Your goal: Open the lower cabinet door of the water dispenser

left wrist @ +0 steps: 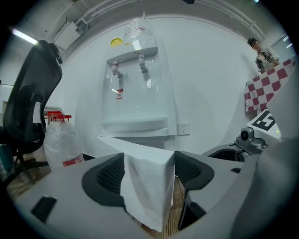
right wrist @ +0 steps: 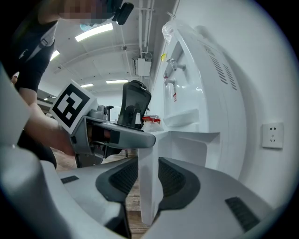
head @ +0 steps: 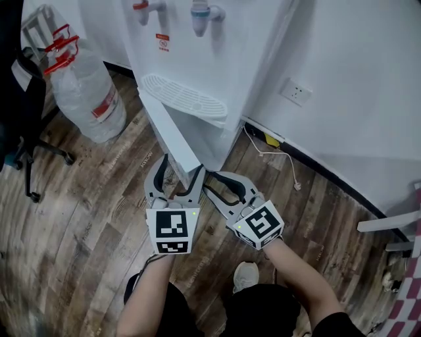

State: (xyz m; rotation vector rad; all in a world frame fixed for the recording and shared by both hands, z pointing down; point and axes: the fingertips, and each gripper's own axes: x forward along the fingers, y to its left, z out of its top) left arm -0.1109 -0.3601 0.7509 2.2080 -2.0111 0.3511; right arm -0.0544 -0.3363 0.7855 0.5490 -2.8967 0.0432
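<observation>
cabinet door [head: 170,128] on the water dispenser [head: 197,46] hangs partly swung out, centre of the head view. left tool [head: 181,166] and right tool [head: 210,179] both pinch its free edge side by side. my guess is the double grip steadies the thin panel while pulling it wider.

Dispenser [head: 191,59], water jug [head: 89,99] on wood floor [head: 85,230]

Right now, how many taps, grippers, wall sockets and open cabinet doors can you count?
Taps: 2 (red tap, blue tap)
Grippers: 2 (left gripper, right gripper, both clamped on the door)
Wall sockets: 1 (wall socket)
Open cabinet doors: 1 (cabinet door)
Total: 6
</observation>
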